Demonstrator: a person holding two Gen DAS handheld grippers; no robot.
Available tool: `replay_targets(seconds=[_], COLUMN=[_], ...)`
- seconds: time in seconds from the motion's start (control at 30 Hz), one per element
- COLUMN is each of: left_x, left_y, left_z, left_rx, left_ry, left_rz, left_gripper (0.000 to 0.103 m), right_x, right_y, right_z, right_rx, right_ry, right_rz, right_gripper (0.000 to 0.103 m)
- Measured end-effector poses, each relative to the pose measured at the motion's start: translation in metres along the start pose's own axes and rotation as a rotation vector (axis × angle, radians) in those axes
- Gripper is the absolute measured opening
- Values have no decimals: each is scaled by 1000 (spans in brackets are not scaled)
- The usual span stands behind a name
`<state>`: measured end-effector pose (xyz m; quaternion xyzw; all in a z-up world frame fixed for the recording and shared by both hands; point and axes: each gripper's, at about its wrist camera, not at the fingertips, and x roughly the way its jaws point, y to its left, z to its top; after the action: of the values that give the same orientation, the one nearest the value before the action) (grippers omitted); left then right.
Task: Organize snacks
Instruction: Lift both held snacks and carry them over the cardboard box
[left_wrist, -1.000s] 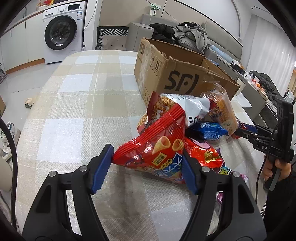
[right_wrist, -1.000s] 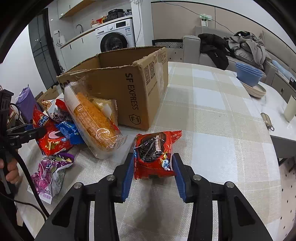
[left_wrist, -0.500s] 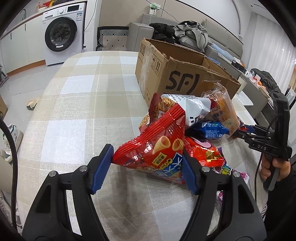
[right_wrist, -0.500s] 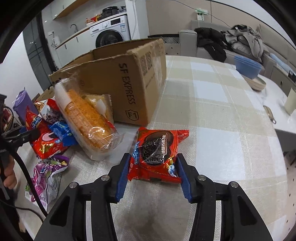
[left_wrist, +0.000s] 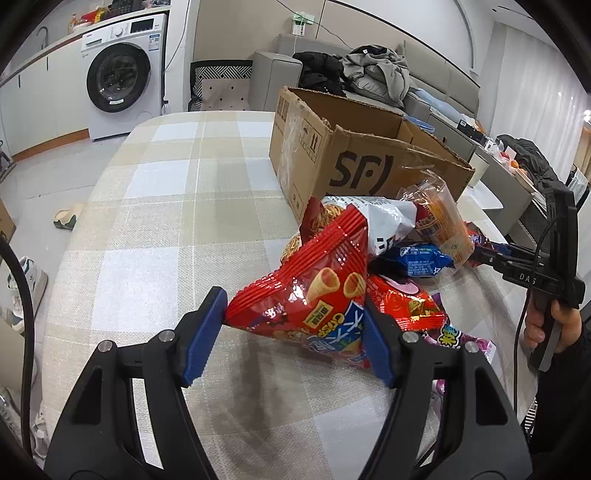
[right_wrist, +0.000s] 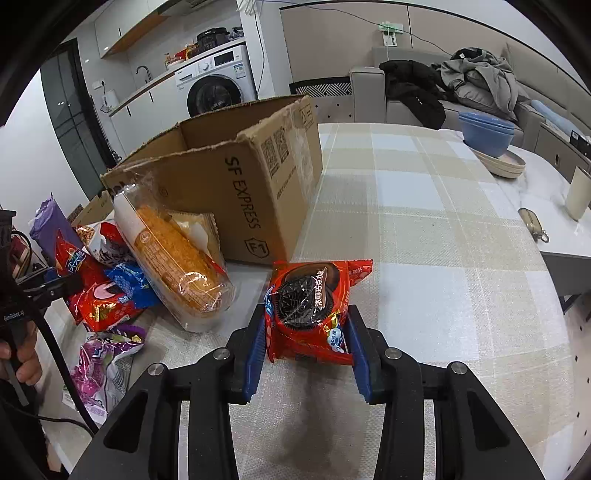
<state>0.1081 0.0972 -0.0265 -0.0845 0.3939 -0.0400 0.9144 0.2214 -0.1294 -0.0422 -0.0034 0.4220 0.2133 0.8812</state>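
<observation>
My left gripper (left_wrist: 291, 332) is shut on a red corn-cone snack bag (left_wrist: 314, 291), which hangs just above the checked tablecloth (left_wrist: 155, 258). My right gripper (right_wrist: 306, 350) has a red chocolate-cookie pack (right_wrist: 306, 302) between its blue pads. Its jaws are closing and press on the pack's sides. An open cardboard box (right_wrist: 236, 184) stands behind both. Between the grippers lies a pile: a clear bag of orange sticks (right_wrist: 177, 266), a blue pack (left_wrist: 413, 254), a red pack (left_wrist: 402, 306) and a purple pack (right_wrist: 99, 358).
Blue bowls on plates (right_wrist: 487, 136), a cup (right_wrist: 580, 192) and keys (right_wrist: 532, 221) sit at the table's right end. A hand (left_wrist: 546, 321) grips the other tool at the table edge. A washing machine (left_wrist: 118, 74) stands beyond the table.
The right jaws spread a little around the cookie pack, then narrowed onto it again, and the pack shifted slightly. The left gripper and its snack bag have stayed put.
</observation>
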Motion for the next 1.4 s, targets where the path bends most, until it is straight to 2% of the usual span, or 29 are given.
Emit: replay_targets(seconds=[0.63, 1.07, 1.4], left_x=[-34, -55, -80], left_y=[7, 12, 3], left_z=[3, 8, 13], left_rx=[-19, -40, -41], left_ry=[-67, -102, -163], left_rz=[-20, -62, -94], left_gripper=[66, 66, 66], right_x=[-36, -54, -69], right_y=[1, 4, 8], right_z=[10, 13, 14], right_rx=[0, -5, 2], right_ry=[-130, -199, -253], right_rz=[18, 40, 70], right_gripper=[41, 41, 41])
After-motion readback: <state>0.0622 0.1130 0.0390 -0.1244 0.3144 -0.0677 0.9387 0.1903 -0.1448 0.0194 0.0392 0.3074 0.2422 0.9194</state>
